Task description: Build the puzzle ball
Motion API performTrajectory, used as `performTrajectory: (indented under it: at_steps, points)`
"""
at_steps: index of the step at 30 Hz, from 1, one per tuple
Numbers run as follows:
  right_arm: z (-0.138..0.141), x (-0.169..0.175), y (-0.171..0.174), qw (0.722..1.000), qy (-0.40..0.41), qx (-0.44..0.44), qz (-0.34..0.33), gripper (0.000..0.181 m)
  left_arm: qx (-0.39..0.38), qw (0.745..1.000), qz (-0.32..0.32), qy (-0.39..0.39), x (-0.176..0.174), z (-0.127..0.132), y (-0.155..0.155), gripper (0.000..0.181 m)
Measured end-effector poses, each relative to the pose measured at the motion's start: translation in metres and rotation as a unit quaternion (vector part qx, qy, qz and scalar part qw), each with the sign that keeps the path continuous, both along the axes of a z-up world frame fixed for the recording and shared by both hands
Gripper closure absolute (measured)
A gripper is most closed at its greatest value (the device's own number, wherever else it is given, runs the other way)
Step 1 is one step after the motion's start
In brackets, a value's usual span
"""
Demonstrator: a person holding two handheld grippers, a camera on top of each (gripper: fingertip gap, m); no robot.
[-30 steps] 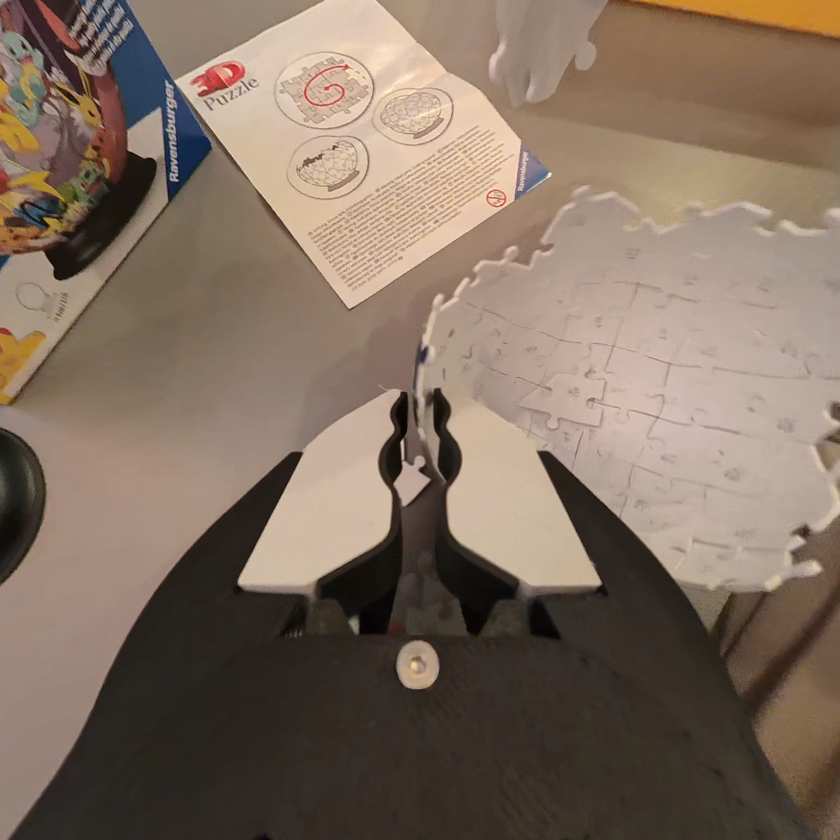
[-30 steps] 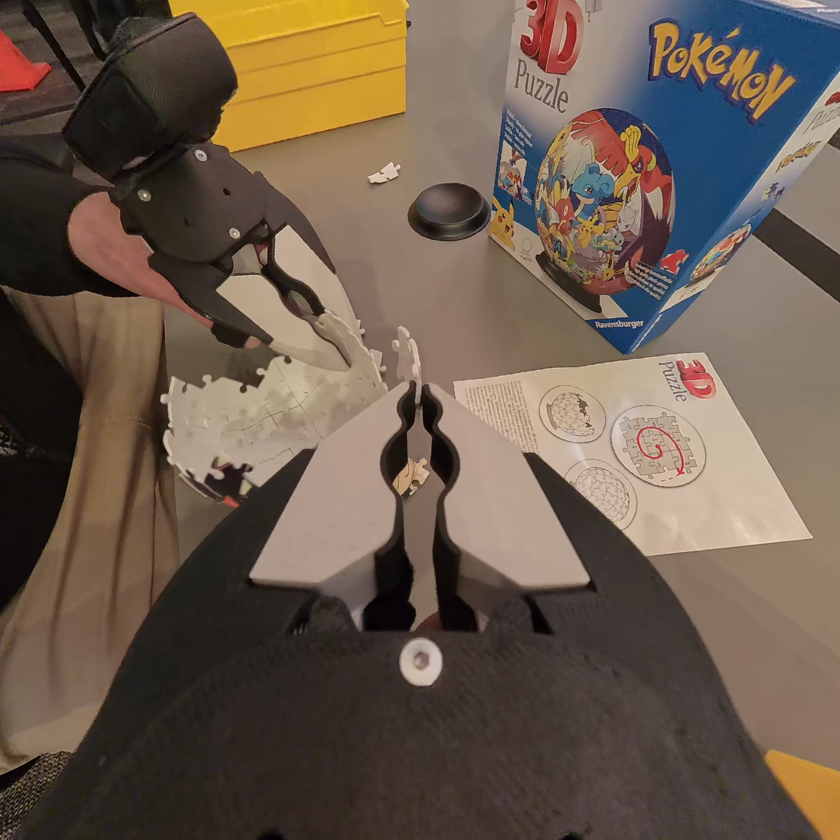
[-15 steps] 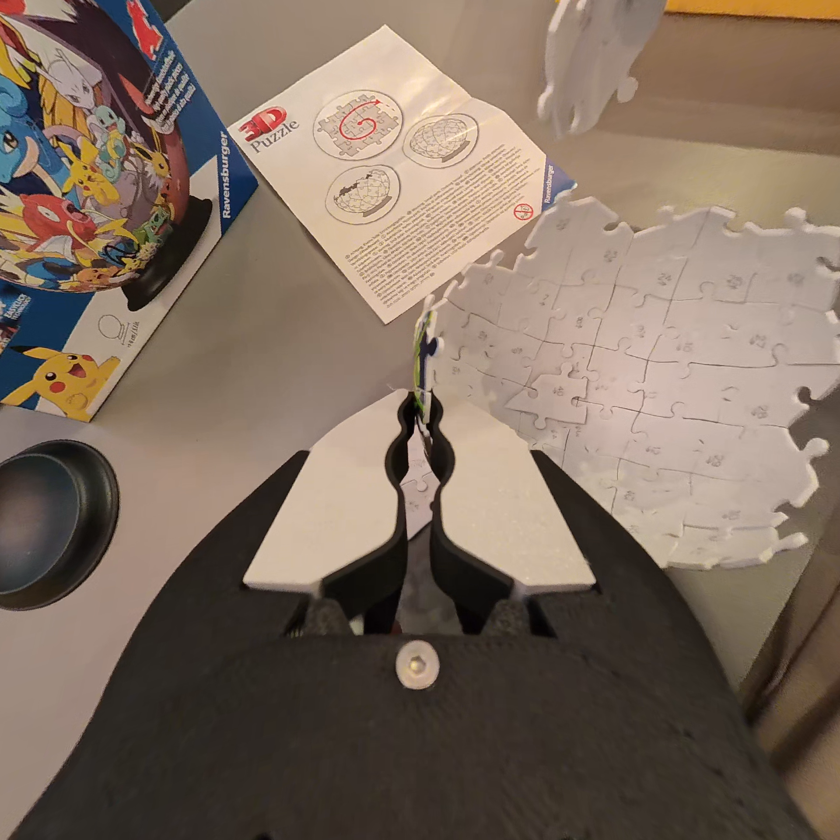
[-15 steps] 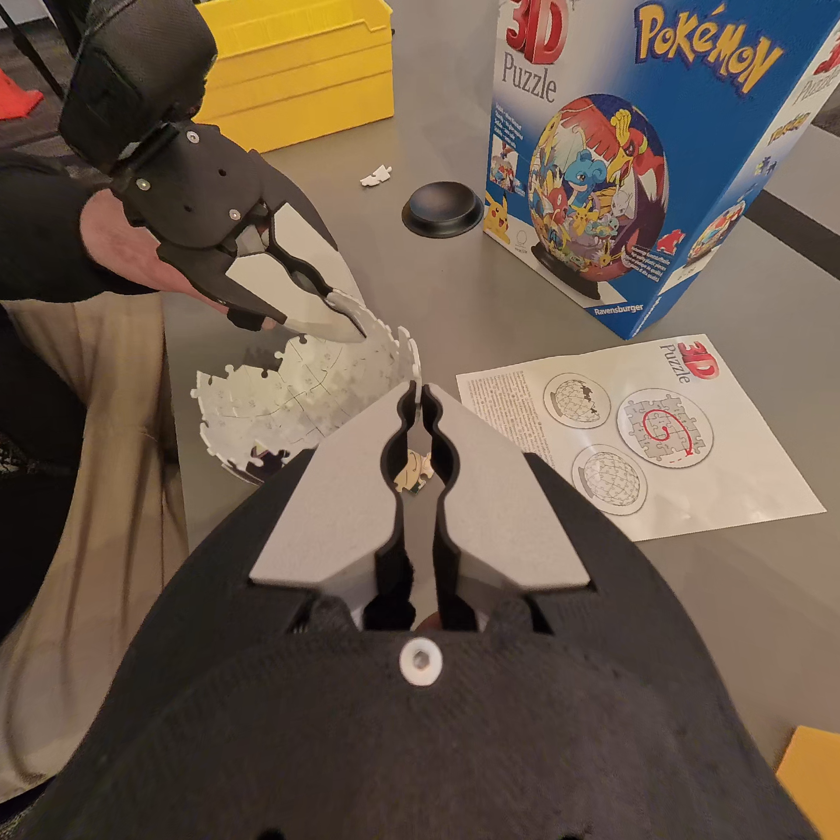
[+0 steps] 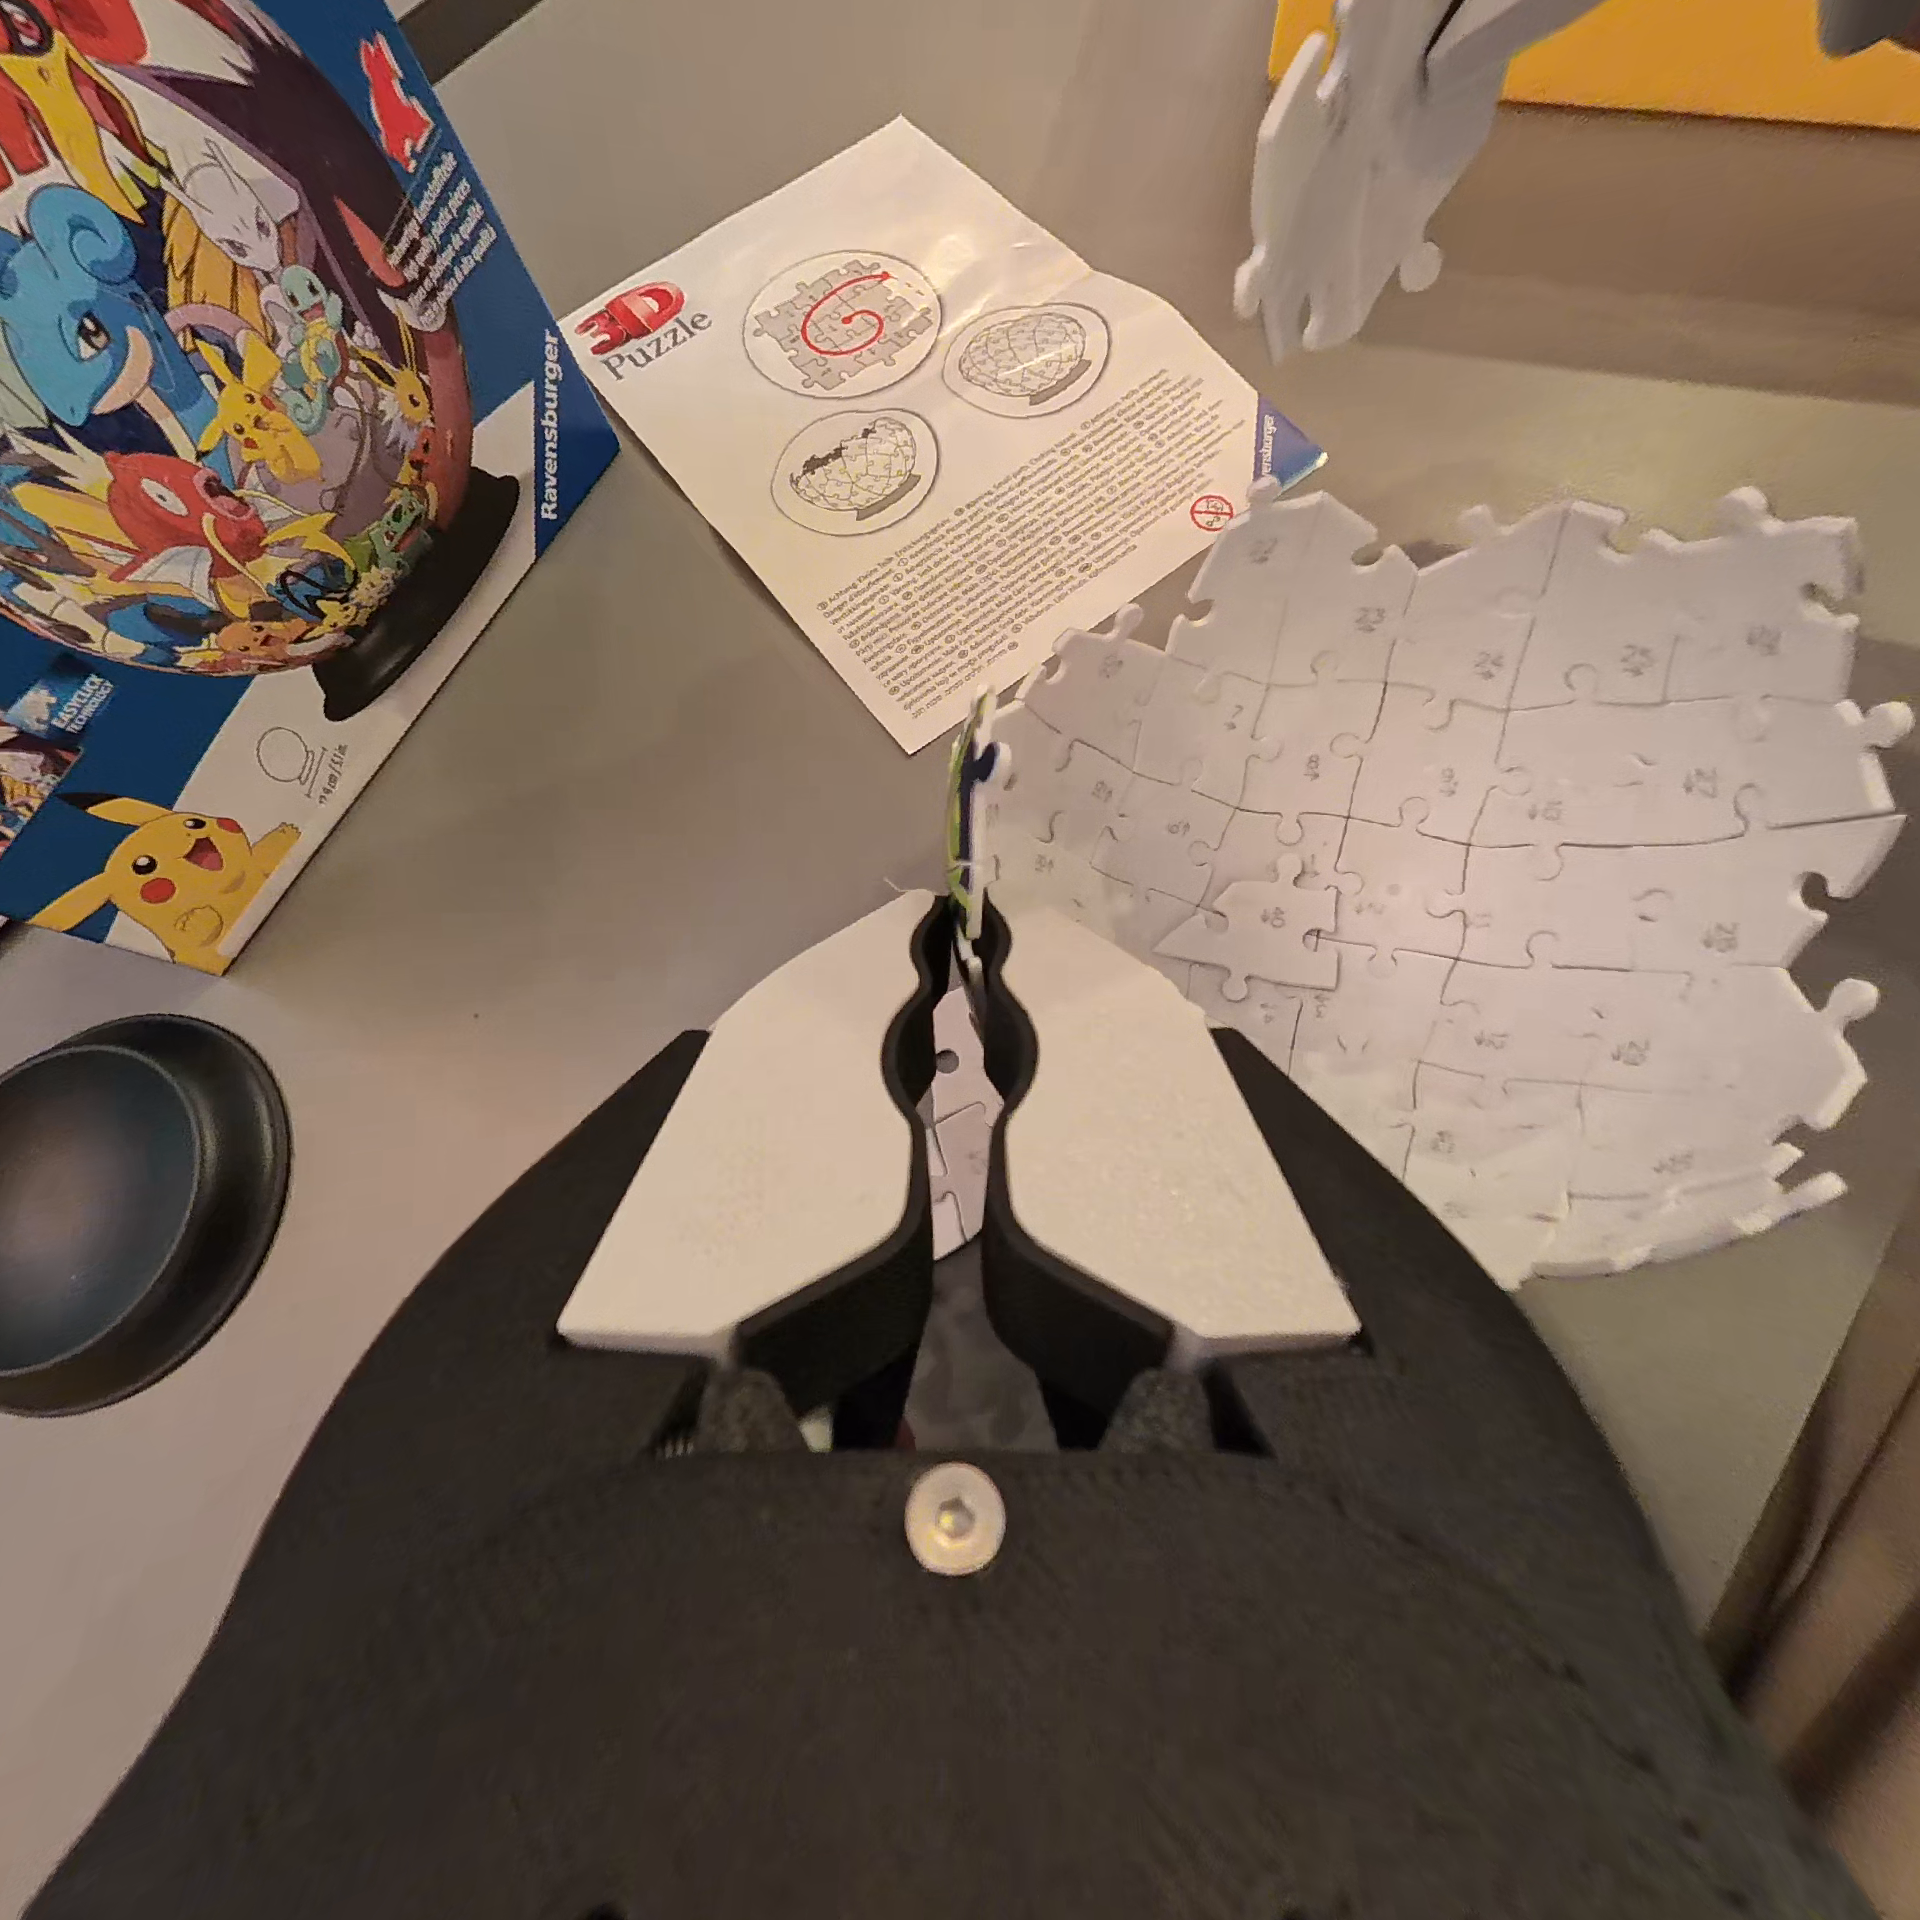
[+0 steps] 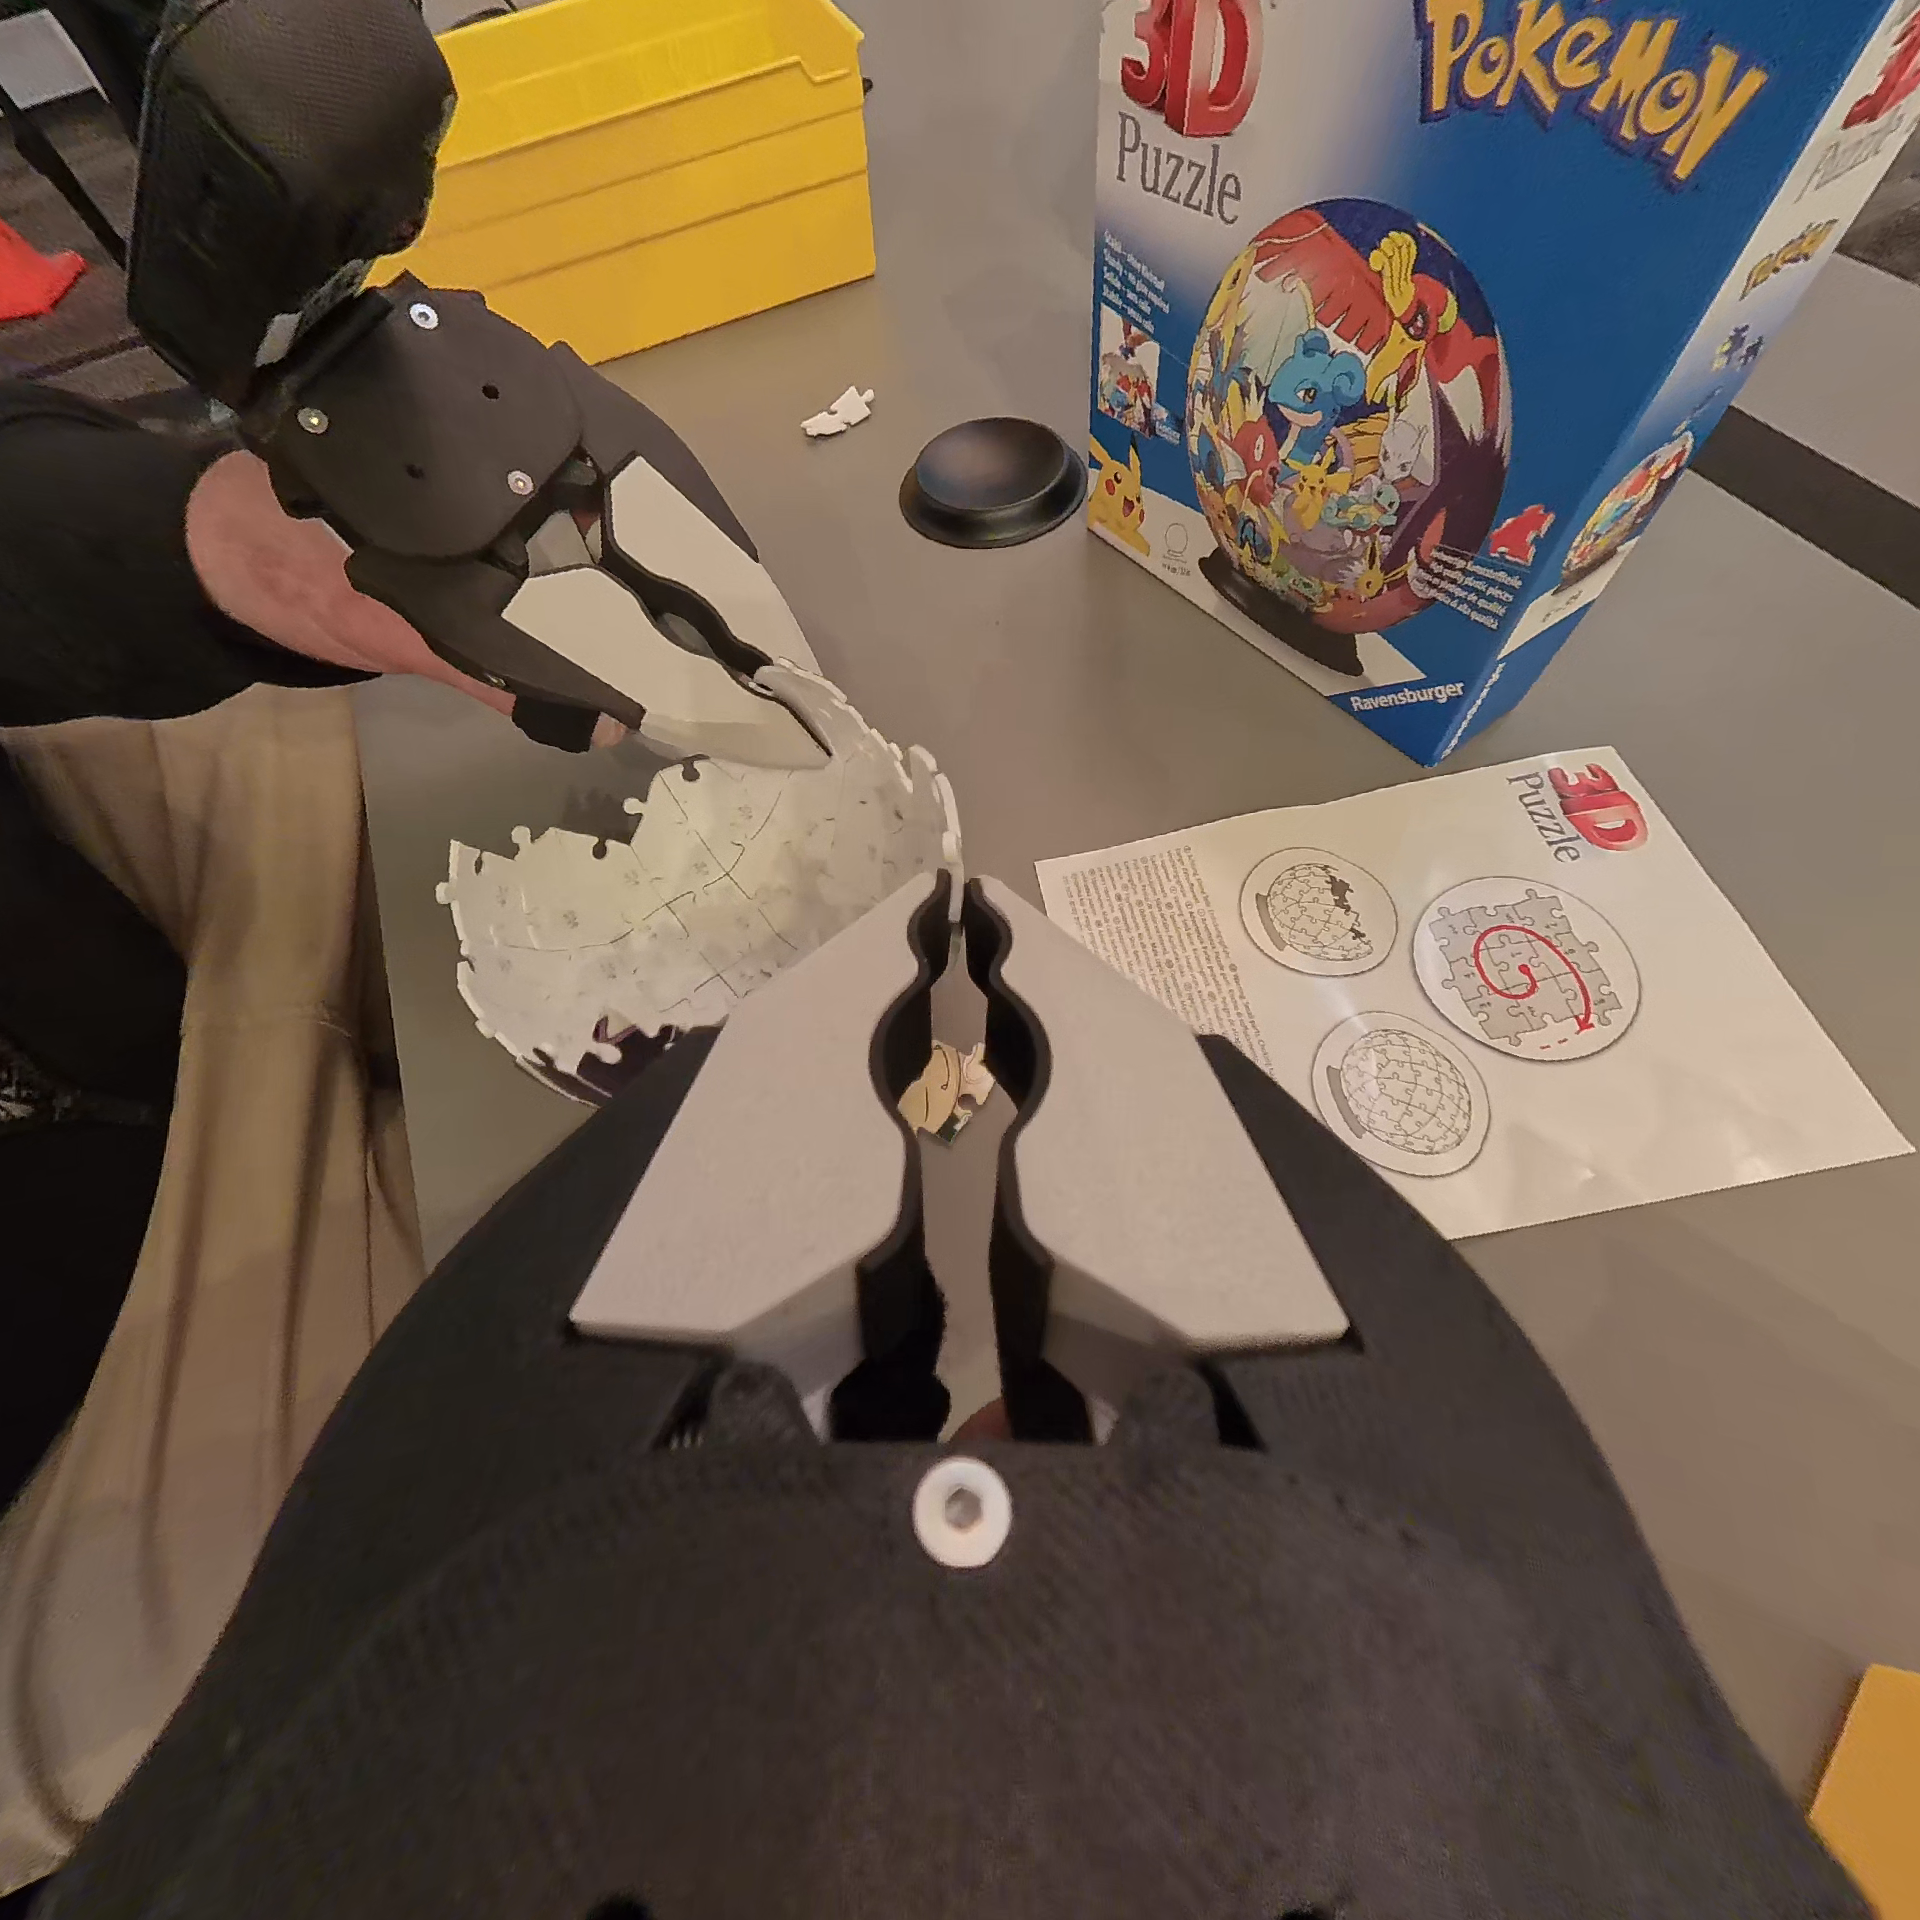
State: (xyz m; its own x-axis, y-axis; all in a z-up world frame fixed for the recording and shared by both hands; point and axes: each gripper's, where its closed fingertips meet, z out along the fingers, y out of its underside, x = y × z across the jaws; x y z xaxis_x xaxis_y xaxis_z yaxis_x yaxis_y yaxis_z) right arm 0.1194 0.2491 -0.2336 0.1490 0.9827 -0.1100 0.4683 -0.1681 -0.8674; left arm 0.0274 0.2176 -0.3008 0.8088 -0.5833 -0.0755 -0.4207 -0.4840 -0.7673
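The half-built puzzle ball [image 5: 1507, 883] is a curved shell with its white inner side facing up, low over the grey table [image 5: 623, 831]. My left gripper [image 5: 961, 920] is shut on the shell's near rim. It also shows in the right wrist view [image 6: 800, 717], clamped on the shell [image 6: 665, 914]. My right gripper [image 6: 954, 904] is shut on a white puzzle piece cluster [image 6: 951, 831], seen edge-on next to the shell's rim. In the left wrist view this cluster [image 5: 1340, 187] hangs above the shell's far side.
The blue puzzle box [image 6: 1455, 364], the black round stand [image 6: 992, 483] and the folded leaflet [image 6: 1455, 987] lie on the table. One loose piece [image 6: 945, 1091] lies under my right gripper, another [image 6: 836, 410] near the yellow bin [image 6: 644, 177]. A person's sleeve and cloth are at left.
The left gripper has turned the shell, so more of its inner side faces the camera. The right gripper's piece cluster has come closer to the shell.
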Motion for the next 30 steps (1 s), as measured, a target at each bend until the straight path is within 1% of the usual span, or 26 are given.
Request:
performTrajectory:
  at_steps: [12, 19, 30]
  points:
    - [-0.002, -0.002, -0.005, 0.998, 0.022, -0.037, -0.036, 0.181, 0.002, 1.000, -0.007, 0.014, -0.011, 0.010, -0.001, 0.179]
    - [-0.004, -0.005, -0.010, 0.994, 0.039, -0.072, -0.070, 0.181, -0.001, 0.999, -0.011, 0.047, -0.019, 0.016, -0.003, 0.179]
    - [-0.025, -0.002, -0.022, 0.990, 0.025, -0.103, -0.093, 0.181, -0.002, 0.997, -0.020, 0.070, -0.035, 0.022, -0.011, 0.179]
